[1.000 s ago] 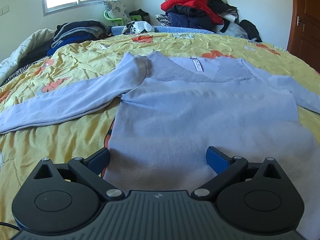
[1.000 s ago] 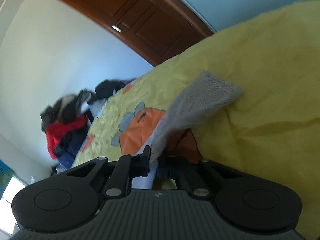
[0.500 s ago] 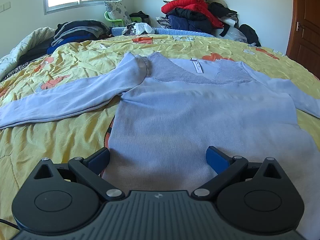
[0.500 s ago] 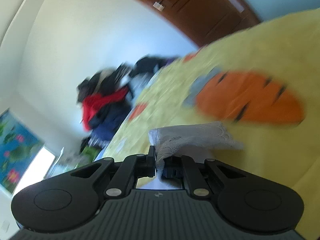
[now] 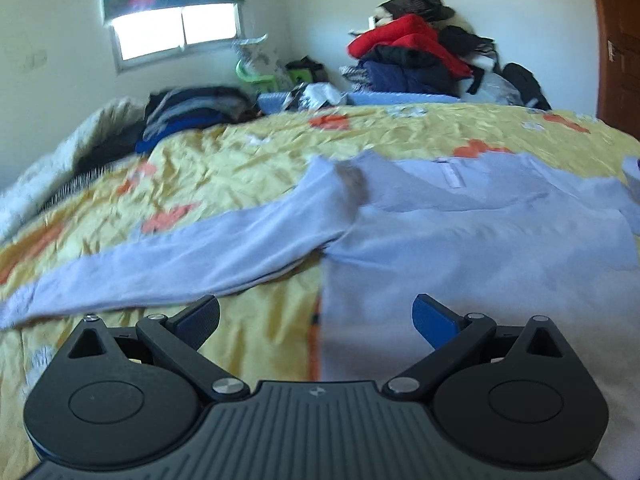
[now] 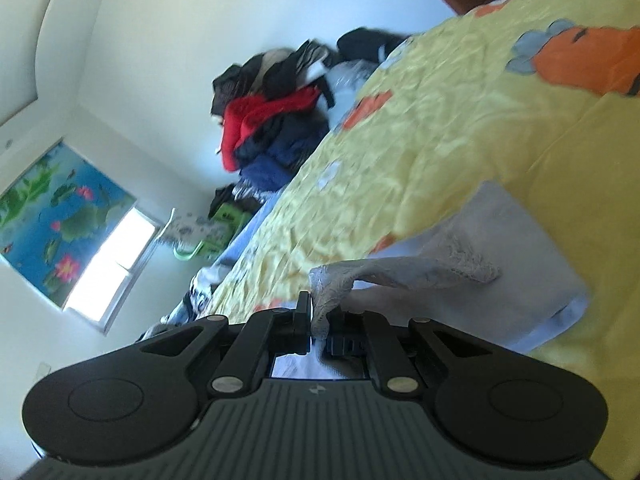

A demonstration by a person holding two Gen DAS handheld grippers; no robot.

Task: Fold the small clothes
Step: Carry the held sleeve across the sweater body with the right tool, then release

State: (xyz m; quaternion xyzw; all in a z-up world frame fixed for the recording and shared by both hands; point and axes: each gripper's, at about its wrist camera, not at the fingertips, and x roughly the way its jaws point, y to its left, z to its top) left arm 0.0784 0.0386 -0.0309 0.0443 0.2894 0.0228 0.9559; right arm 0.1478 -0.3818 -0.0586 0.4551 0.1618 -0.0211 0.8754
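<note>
A pale blue sweater (image 5: 472, 256) lies flat on the yellow bedspread (image 5: 224, 160), collar away from me, one sleeve (image 5: 180, 264) stretched out to the left. My left gripper (image 5: 316, 320) hovers open above the sweater's left hem edge, nothing between its blue pads. In the right wrist view my right gripper (image 6: 320, 320) is shut on the lace cuff (image 6: 340, 284) of the other sleeve (image 6: 512, 248), which is lifted off the bed and trails back to the right. The view is rolled, so the bed slants.
A heap of red, navy and black clothes (image 5: 416, 56) is piled at the far side of the bed. Folded dark garments (image 5: 192, 116) and a grey quilt (image 5: 52, 168) lie at the far left. A wooden door (image 5: 620, 40) stands at the right.
My right gripper has carried the lace cuff up and across the bed while rolling, so the clothes heap and window came into its view. The left gripper shifted left and tilted up slightly, still open.
</note>
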